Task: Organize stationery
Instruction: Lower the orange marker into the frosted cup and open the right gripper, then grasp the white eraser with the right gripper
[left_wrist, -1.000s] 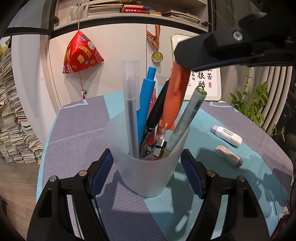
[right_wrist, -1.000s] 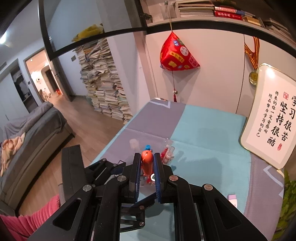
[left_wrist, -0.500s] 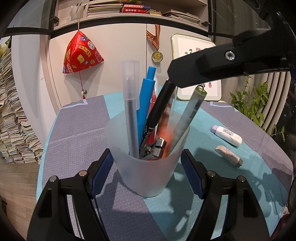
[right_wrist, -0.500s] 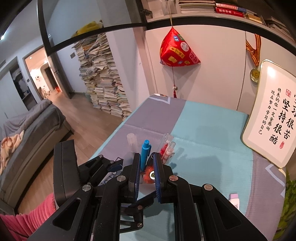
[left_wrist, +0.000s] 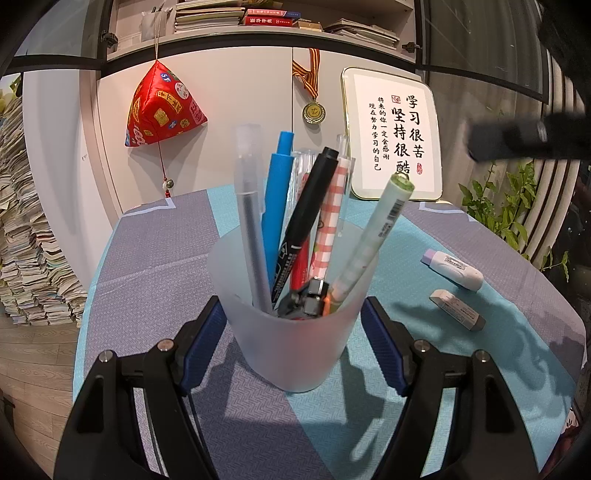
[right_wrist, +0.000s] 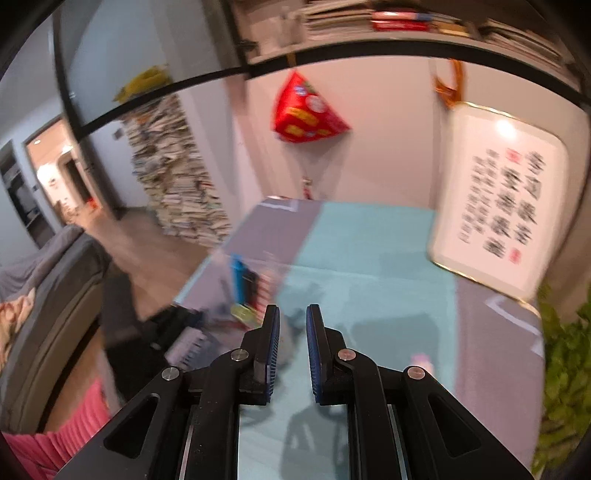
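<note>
A frosted plastic cup (left_wrist: 295, 332) stands on the table between my left gripper's (left_wrist: 291, 332) blue-padded fingers, which close against its sides. It holds several pens: a clear one, a blue one (left_wrist: 277, 206), a black marker (left_wrist: 306, 218), a checked one and a pale green one (left_wrist: 373, 240). An orange object (left_wrist: 327, 301) lies low inside the cup. My right gripper (right_wrist: 292, 325) is slightly open and empty, above the table to the right of the cup (right_wrist: 251, 291); its view is blurred. It shows as a dark blur in the left wrist view (left_wrist: 517, 140).
A white and purple correction tape (left_wrist: 452, 267) and a beige eraser (left_wrist: 458, 309) lie on the teal cloth to the right. A framed calligraphy board (left_wrist: 393, 136) leans at the table's back. A plant (left_wrist: 495, 206) stands at the right; paper stacks (left_wrist: 22, 240) at the left.
My right gripper lowered the orange object into the cup, let go of it, then pulled up and away to the right. The left gripper and the cup stayed still.
</note>
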